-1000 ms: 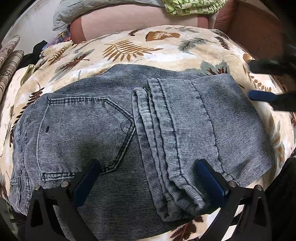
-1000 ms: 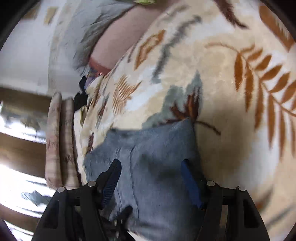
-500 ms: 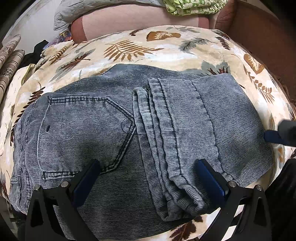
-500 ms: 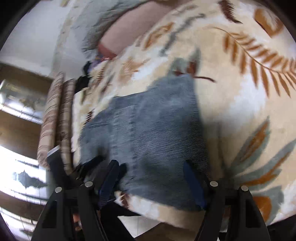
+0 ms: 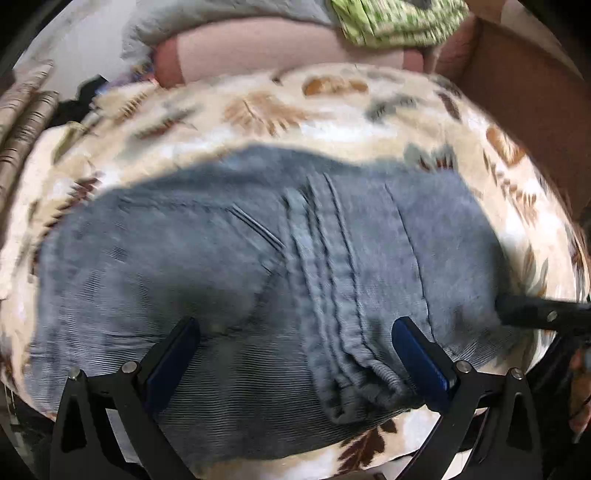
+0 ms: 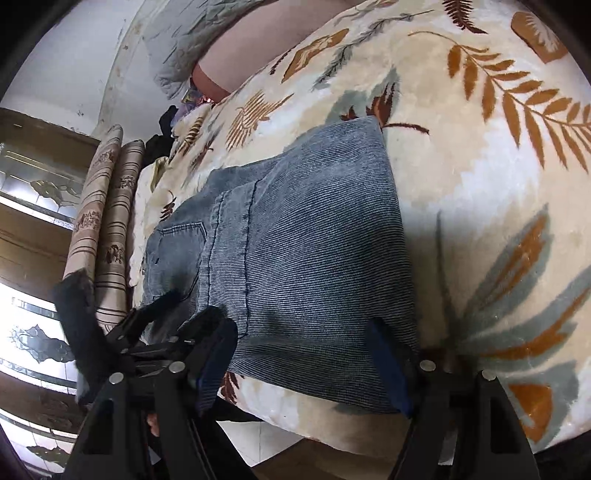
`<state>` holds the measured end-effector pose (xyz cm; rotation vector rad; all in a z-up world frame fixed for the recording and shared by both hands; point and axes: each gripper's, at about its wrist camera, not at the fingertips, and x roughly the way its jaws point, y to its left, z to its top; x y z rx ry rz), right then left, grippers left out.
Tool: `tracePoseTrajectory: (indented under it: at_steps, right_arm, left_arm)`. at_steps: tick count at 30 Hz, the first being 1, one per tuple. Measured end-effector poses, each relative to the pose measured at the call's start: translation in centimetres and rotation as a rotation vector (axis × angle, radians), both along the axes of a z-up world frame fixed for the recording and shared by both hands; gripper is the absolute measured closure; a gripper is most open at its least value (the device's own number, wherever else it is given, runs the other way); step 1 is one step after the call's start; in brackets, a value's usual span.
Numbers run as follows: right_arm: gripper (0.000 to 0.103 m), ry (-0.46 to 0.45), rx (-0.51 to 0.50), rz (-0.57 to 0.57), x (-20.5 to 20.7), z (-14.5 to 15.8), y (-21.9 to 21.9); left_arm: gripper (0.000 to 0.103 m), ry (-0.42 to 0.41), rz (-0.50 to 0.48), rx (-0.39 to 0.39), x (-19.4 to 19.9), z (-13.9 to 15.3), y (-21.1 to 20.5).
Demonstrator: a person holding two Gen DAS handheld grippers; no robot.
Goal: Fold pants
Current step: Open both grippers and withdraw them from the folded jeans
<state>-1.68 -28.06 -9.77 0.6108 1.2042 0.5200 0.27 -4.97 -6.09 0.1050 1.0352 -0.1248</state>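
Denim pants [image 5: 236, 280], grey-blue, lie folded into a compact stack on a cream blanket [image 5: 258, 110] w/ brown and grey leaf print. Back pocket faces up on the left part of the stack; the folded legs, w/ their stitched seams and hem, lie across the right part, hem end nearest the left wrist cam.

L gripper [image 5: 295, 354] hangs over the near edge of the pants, jaws spread wide, blue pads either side of the leg hem, nothing pinched between them. Left wrist view is blurred.

R gripper [image 6: 303, 365] sits over the near right corner of the stack, jaws wide apart after just opening a bit more; denim lies between the pads but they don't press it. In the left wrist view one black finger of it pokes in at the right edge [image 5: 543, 314], just by the side of the pants.

Beyond the blanket: pinkish bolster [image 5: 258, 48], grey quilted cover [image 6: 184, 44], green patterned cloth [image 5: 399, 18]. Striped rolled fabric [image 6: 107, 221] stands at the blanket's left side.
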Motion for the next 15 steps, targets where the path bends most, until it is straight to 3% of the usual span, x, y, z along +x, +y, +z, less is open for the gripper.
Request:
tracePoseTrajectory:
  at_steps: [6,15]
  right_arm:
    - [0.028,0.001,-0.028,0.005,0.2,0.0,0.6]
    - [0.028,-0.001,-0.059,0.012,0.1,0.1,0.9]
  left_arm:
    - [0.0,-0.159,0.151,0.02,-0.5,4.8,3.9]
    - [0.0,-0.185,0.274,0.032,-1.0,6.2,8.6]
